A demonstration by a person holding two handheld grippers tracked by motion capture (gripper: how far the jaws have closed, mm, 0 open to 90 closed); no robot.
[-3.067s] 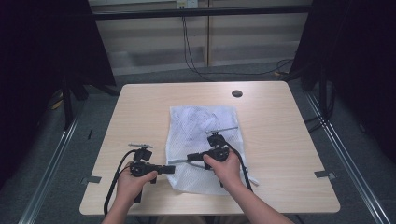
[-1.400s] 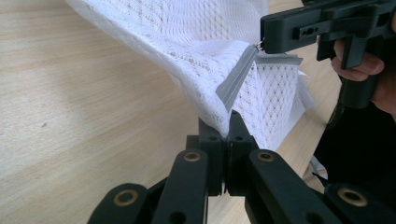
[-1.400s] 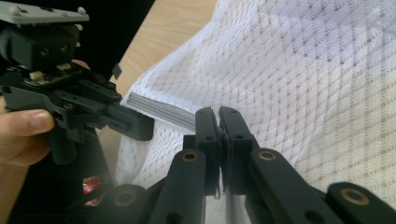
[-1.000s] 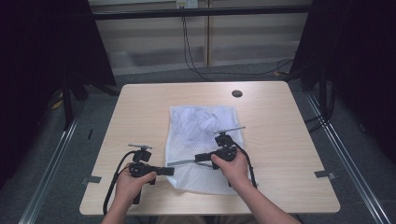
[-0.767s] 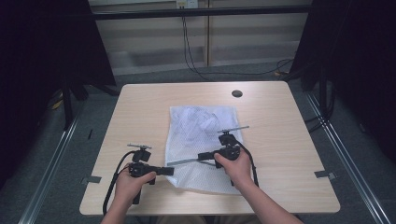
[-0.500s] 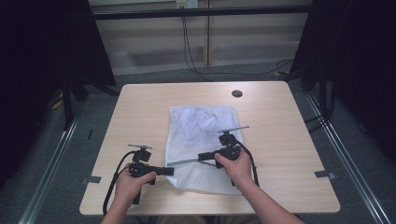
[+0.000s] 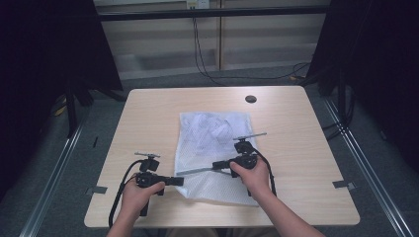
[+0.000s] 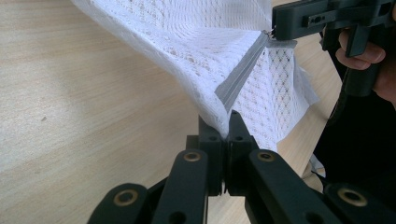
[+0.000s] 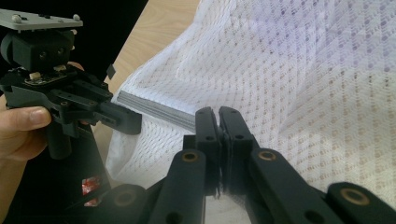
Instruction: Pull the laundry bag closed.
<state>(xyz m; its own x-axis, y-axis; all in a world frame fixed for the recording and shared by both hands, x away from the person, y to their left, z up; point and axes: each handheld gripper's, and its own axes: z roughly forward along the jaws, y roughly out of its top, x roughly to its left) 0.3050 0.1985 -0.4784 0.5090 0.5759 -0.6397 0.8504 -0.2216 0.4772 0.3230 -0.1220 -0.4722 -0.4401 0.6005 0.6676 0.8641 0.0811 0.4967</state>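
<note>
- The left gripper (image 8: 224,126) has its jaws clamped tight on the near corner of the white mesh laundry bag (image 7: 217,148), right at the end of the grey zipper strip (image 8: 240,77). The bite takes in little more than the fabric edge, so a hard tug could drag the mesh out of it.
- The right gripper (image 9: 218,122) has its jaws pressed together on the zipper line farther along; in the left gripper view a small metal piece shows at its tips, probably the slider pull. If it is only pinching that pull, the pull could slip free and the zip would stall.
- Between the two grips the zipper strip runs taut and lifted off the tabletop (image 7: 148,113). Should either hand drift sideways, the strip may twist and the slider could jam on the loose mesh beside it.
- The rest of the bag lies flat in the middle of the tabletop, with pale bunched clothes (image 7: 210,129) inside toward its far end. A strong pull could drag the whole bag toward the near edge, since nothing else pins it.
- The cables trailing from both grippers lie near the bag's near side and could catch on its edge.
</note>
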